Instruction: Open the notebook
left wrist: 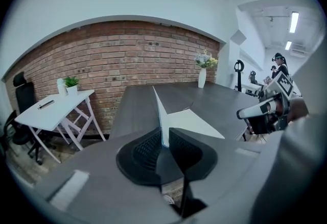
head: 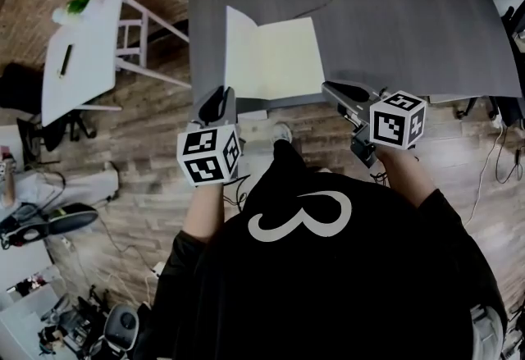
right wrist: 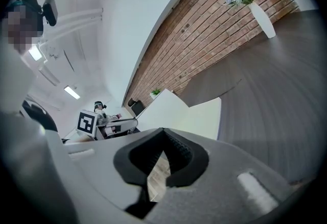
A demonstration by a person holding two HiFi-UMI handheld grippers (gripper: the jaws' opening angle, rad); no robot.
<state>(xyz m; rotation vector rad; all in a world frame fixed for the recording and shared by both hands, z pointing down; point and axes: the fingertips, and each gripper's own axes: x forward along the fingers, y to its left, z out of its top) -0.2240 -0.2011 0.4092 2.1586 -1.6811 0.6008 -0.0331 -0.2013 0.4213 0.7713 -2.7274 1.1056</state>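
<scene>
The notebook [head: 283,59] lies open on the dark table [head: 394,22] by its near edge, cream pages up, and its left cover [head: 233,47] stands steeply. My left gripper [head: 221,100] is at that cover's near corner. In the left gripper view its jaws [left wrist: 164,133] stand a narrow slit apart, with the cover's white edge [left wrist: 162,116] in the gap and no clear pinch. My right gripper [head: 332,90] hovers at the table edge, right of the notebook, tips together and empty. The right gripper view shows the pages [right wrist: 204,116] ahead.
A white folding table [head: 82,47] with a small plant stands left of the dark table. At the table's far end is a vase of flowers [left wrist: 202,77]. The floor is wood planks with cables and gear at the lower left.
</scene>
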